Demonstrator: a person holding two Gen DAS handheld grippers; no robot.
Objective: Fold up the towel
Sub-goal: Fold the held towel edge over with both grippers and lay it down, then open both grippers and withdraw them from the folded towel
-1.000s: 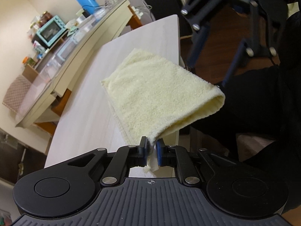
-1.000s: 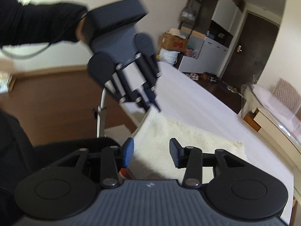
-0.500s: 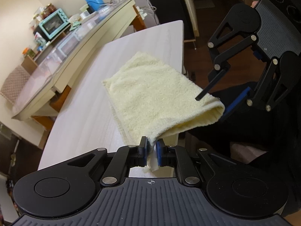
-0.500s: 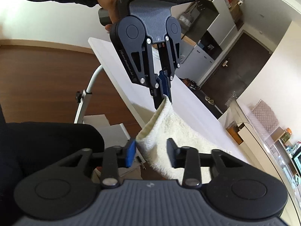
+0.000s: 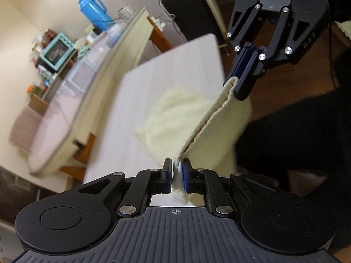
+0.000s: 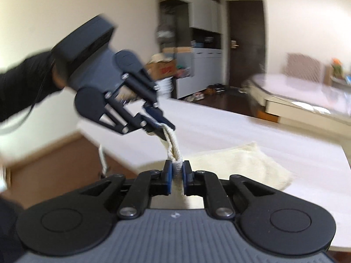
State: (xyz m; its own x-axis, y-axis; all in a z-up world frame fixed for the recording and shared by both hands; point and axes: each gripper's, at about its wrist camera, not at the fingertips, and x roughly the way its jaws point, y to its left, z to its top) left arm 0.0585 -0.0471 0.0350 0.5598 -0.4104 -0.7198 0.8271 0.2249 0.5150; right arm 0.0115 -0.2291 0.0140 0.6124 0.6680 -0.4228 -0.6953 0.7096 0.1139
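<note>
On the white table (image 5: 166,83) the near edge of the cream towel (image 5: 175,118) is now lifted — the right gripper (image 6: 177,174), open a second ago, has clamped its corner, matching the left gripper (image 5: 176,175). Both corners held taut — ready to carry toward the far edge, I'd say.

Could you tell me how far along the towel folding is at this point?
Done: the towel is already doubled over, its edge showing layers. In hand: the left gripper and right gripper are each shut on a corner, holding that edge taut above the white table while the rest lies on it. Left: carrying the lifted edge across, laying it flat and letting go.
</note>
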